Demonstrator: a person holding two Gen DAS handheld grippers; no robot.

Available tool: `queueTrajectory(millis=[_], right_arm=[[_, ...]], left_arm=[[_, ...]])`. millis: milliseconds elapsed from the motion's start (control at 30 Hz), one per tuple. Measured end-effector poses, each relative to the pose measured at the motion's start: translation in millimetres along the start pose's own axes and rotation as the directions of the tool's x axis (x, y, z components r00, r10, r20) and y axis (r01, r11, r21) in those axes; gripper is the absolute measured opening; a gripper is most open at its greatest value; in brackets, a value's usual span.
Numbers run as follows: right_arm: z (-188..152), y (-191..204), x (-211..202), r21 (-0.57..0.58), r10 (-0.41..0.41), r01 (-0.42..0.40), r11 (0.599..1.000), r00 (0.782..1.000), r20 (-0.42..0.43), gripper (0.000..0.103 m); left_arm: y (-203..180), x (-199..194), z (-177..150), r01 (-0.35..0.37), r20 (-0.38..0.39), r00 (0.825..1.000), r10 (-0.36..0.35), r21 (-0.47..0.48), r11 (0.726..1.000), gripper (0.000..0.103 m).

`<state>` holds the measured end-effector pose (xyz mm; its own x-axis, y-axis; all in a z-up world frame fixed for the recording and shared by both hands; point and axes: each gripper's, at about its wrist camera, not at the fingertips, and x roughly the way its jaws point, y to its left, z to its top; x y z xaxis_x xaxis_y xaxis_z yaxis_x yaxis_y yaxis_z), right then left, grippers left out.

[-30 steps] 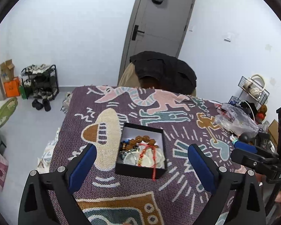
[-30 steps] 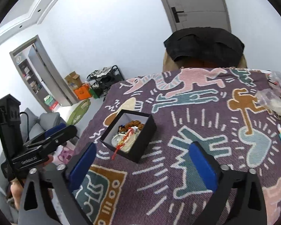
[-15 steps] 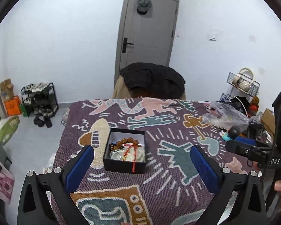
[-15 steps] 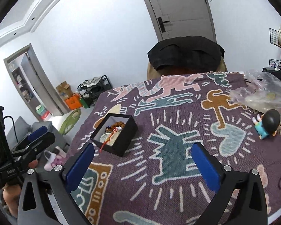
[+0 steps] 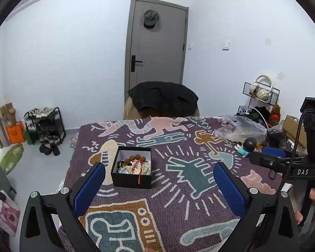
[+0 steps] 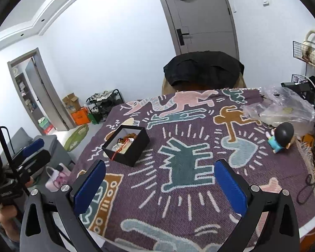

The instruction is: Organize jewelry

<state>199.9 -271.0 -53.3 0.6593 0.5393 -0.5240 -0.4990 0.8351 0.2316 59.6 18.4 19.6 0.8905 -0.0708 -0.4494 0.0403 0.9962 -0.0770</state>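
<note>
A small black open box [image 5: 133, 178] stands on the patterned purple cloth [image 5: 178, 189]. It holds jewelry [image 5: 135, 163]: a brown bead bracelet, pale pieces and a red cord that hangs over the front wall. The box also shows in the right wrist view [image 6: 126, 148], left of centre. My left gripper [image 5: 158, 191] is open and empty, held back from the box, near the table's front edge. My right gripper [image 6: 160, 187] is open and empty, to the right of the box and well back from it.
A clear plastic bag [image 5: 240, 131] and a small dark-haired figurine [image 6: 281, 137] lie at the table's right side. A chair with a dark jacket [image 5: 163, 99] stands behind the table. A black cable [image 6: 308, 185] lies at the right edge. A shoe rack [image 5: 45, 126] stands by the wall.
Both grippers have pulled back and up from the box, which now looks smaller and farther away. Both stay open. The box and its contents have not moved.
</note>
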Motion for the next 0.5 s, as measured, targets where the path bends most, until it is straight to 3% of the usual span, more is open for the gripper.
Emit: queueTrajectory(millis=[500], right_arm=[[-12.5, 6.9, -44.5, -0.066, -0.002, 0.002, 0.998, 1.000, 0.012, 0.103]], left_arm=[[6.6, -34.8, -21.8, -0.029, 0.050, 0.998, 0.030, -0.021, 0.999, 0.103]])
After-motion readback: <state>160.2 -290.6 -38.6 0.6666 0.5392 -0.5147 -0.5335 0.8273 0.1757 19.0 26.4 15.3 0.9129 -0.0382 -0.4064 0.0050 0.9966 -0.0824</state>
